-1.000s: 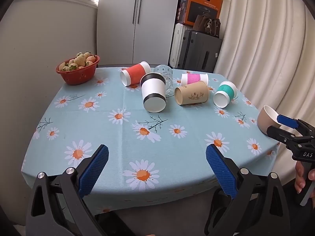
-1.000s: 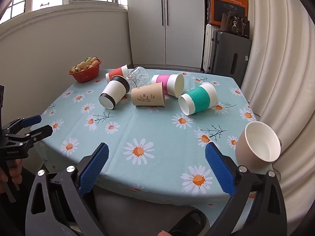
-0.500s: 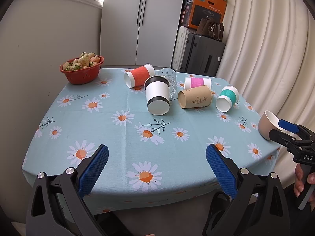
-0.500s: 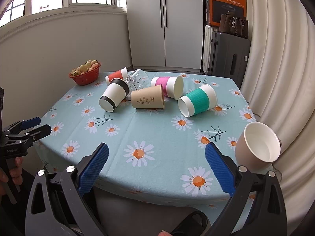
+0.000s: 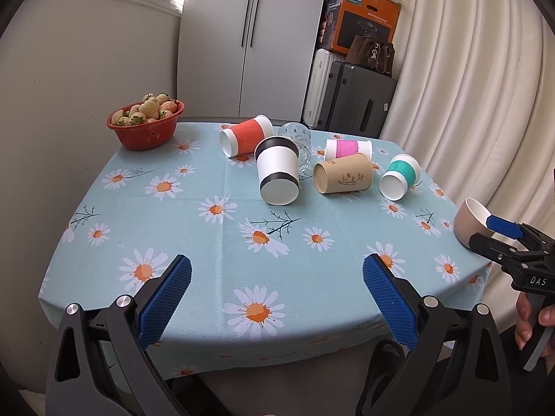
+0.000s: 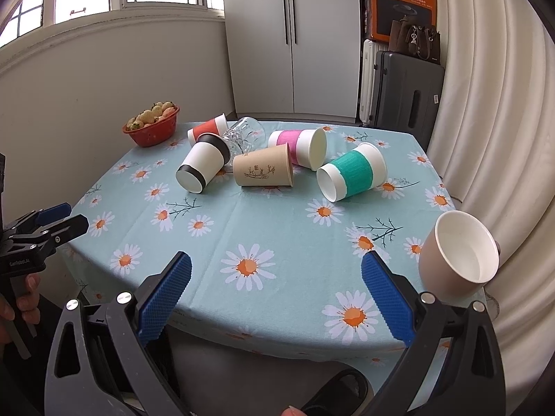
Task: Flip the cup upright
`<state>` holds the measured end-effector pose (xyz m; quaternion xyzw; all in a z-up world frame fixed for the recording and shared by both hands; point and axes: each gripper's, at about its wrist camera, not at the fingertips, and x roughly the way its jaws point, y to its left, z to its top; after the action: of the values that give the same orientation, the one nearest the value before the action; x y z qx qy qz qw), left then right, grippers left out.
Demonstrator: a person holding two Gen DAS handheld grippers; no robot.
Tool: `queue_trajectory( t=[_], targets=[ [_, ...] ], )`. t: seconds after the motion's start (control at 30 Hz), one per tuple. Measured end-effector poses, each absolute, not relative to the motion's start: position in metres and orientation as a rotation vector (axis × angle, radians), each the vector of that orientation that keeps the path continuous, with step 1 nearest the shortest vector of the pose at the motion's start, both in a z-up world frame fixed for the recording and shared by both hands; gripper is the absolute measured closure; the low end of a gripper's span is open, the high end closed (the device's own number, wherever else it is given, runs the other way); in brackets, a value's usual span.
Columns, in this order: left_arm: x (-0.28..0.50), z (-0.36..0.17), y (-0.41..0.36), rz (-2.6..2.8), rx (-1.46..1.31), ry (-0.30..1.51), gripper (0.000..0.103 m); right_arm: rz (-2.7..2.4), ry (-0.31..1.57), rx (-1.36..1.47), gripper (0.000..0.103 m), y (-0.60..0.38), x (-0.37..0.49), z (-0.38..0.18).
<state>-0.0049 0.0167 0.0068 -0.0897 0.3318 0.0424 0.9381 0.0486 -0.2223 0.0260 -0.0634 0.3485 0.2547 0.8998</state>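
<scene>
Several cups lie on their sides mid-table: a black-and-white cup (image 5: 277, 177) (image 6: 203, 166), a brown paper cup (image 5: 343, 173) (image 6: 263, 170), a teal-sleeved cup (image 5: 399, 176) (image 6: 351, 175), a pink-sleeved cup (image 5: 348, 148) (image 6: 298, 146), a red-sleeved cup (image 5: 245, 135) (image 6: 207, 128) and a clear glass (image 5: 299, 142) (image 6: 244, 133). A beige cup (image 6: 458, 254) (image 5: 471, 221) stands tilted at the table's right edge. My left gripper (image 5: 276, 294) is open and empty before the near edge. My right gripper (image 6: 275, 294) is open and empty, left of the beige cup.
A red bowl of strawberries (image 5: 145, 124) (image 6: 152, 126) sits at the far left corner. The table (image 5: 222, 249) wears a daisy cloth. A wall is on the left, a curtain (image 5: 468, 97) on the right, suitcases (image 5: 360, 100) and a cabinet behind.
Both grippers have risen and drawn back a little from the table, still open. The cups have not moved.
</scene>
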Motion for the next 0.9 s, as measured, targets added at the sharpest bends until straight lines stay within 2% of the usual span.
queue_trajectory(
  t=[0.9],
  targets=[
    [-0.0059, 0.0063, 0.0105, 0.083, -0.173, 0.681, 0.006, 0.529, 0.724, -0.130, 0.006, -0.2234, 0.0500, 0.0226]
  ],
)
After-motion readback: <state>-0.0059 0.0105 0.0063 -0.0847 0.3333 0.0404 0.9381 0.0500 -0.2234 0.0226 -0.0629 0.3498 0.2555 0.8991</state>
